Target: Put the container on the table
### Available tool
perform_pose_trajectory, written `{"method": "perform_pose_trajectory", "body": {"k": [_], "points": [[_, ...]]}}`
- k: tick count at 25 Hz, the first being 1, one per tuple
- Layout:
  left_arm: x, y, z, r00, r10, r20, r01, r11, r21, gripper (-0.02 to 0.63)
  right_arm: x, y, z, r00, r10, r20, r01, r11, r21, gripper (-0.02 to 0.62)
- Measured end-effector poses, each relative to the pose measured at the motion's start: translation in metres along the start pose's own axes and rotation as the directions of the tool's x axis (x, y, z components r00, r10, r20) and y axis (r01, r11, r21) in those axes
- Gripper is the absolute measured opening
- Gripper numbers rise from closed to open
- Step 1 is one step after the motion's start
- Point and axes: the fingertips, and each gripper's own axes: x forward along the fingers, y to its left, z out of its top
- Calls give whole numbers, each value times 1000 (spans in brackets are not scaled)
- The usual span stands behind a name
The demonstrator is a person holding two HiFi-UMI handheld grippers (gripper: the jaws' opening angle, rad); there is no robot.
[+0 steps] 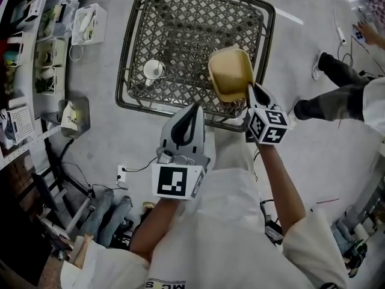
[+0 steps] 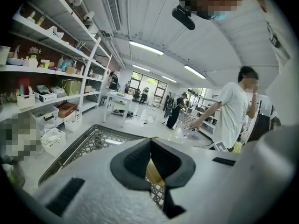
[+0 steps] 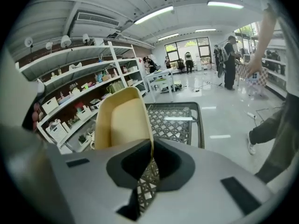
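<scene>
A tan plastic container (image 1: 230,71) hangs tilted over the near right part of the dark lattice-top table (image 1: 129,59), lifted off the mesh. My right gripper (image 1: 251,92) is shut on its near rim. In the right gripper view the container (image 3: 121,120) stands up from the jaws of the right gripper (image 3: 152,155), with the table (image 3: 196,120) behind it. My left gripper (image 1: 191,114) hovers at the table's near edge, shut and holding nothing. In the left gripper view the left gripper (image 2: 150,143) has its jaws together, and a sliver of the container (image 2: 153,174) shows behind them.
A small white cup (image 1: 153,70) stands on the left of the table. Shelves with white baskets (image 1: 90,23) run along the left. A person's legs (image 1: 337,86) stand on the floor at the right. Cables and a socket (image 1: 122,173) lie on the floor near my feet.
</scene>
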Motion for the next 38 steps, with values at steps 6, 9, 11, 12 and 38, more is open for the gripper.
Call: {"method": "perform_pose_trajectory", "body": {"k": [6, 9, 11, 12, 38], "points": [[9, 4, -8, 1000, 11, -16, -11, 1000, 8, 25, 27, -12, -21, 999, -15, -44, 15, 1000, 3, 34], [11, 6, -13, 999, 12, -30, -12, 1000, 9, 25, 41, -17, -32, 997, -24, -71, 24, 1000, 5, 32], [13, 8, -15, 999, 13, -36, -12, 1000, 10, 25, 51, -22, -38, 996, -34, -86, 35, 999, 10, 32], [14, 8, -17, 999, 13, -38, -12, 1000, 12, 25, 56, -24, -40, 995, -40, -93, 41, 999, 14, 32], [23, 12, -31, 995, 39, -88, -38, 999, 19, 25, 105, -49, -69, 977, -123, -173, 121, 992, -23, 37]]}}
